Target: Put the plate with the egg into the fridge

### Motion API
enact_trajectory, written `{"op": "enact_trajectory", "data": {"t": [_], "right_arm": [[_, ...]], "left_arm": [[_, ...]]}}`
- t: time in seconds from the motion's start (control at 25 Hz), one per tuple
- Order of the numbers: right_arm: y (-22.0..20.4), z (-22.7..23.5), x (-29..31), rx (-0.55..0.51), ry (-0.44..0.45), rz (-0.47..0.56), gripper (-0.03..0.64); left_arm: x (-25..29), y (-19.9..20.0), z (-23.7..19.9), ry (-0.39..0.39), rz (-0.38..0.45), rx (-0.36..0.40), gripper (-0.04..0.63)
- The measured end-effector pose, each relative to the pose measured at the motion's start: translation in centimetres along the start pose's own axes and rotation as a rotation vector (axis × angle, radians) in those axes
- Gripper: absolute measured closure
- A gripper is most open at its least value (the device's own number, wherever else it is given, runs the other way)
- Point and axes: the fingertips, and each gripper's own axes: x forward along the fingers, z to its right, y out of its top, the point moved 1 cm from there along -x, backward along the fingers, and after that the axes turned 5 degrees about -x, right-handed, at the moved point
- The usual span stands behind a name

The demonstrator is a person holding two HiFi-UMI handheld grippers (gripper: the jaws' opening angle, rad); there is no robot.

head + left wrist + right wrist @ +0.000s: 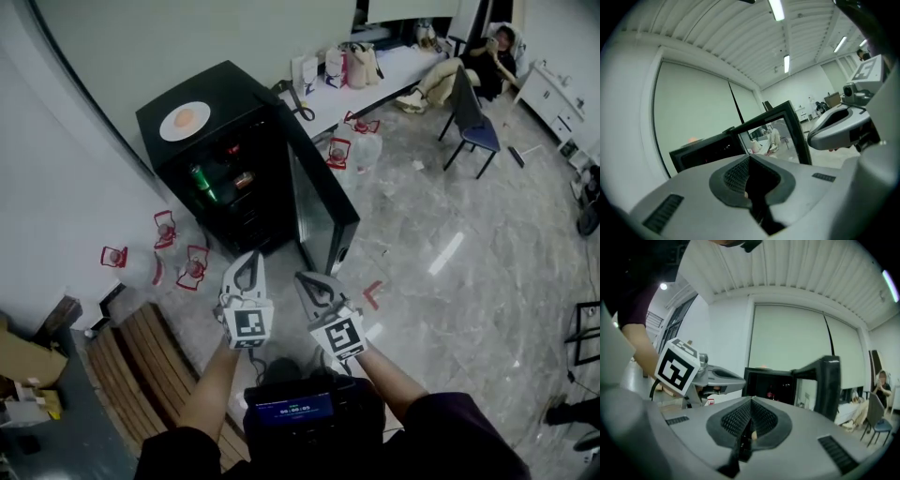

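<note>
A white plate with an egg (185, 120) lies on top of a black mini fridge (234, 164). The fridge door (319, 202) stands open, and bottles show on the shelves inside. Both grippers are held low, a good step in front of the fridge and well short of it. My left gripper (249, 261) is shut and holds nothing. Beside it, my right gripper (307, 279) is also shut and empty. In the left gripper view the fridge (710, 147) and its door (785, 131) lie ahead. The right gripper view shows the fridge (771, 385) with an orange spot of the egg (762, 366) on top.
Several water jugs with red handles (178, 253) stand on the floor left of the fridge. A wooden pallet (141, 366) lies near my left. Behind the fridge is a table with bags (347, 70). A person (469, 66) sits by a blue chair (478, 127).
</note>
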Motion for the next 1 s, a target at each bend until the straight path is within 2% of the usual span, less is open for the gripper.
{"op": "enact_trajectory", "data": {"t": [0.08,0.28,0.48,0.64,0.84,1.0], "right_arm": [[1.9,-0.6,2.2,-0.082,0.021,0.017,0.609],[7.3,-0.8,10.8,-0.337,0.032,0.132,0.609],[12.3,0.5,19.8,-0.557,-0.022,0.176,0.609],[16.1,1.6,26.2,-0.828,-0.069,0.182,0.609],[17.5,2.5,32.8,-1.197,-0.025,0.123,0.609],[16.5,3.1,35.6,-1.351,0.054,0.107,0.607]], "left_arm": [[0.7,1.2,-3.2,0.005,0.021,0.078,0.586],[3.9,4.7,-12.6,-0.002,0.074,0.263,0.586],[7.6,6.7,-21.0,-0.008,0.106,0.380,0.586],[10.8,8.0,-26.7,-0.019,0.108,0.451,0.586],[16.7,8.6,-33.9,-0.033,0.057,0.529,0.586],[22.5,6.9,-38.8,-0.063,-0.064,0.565,0.586]]}}
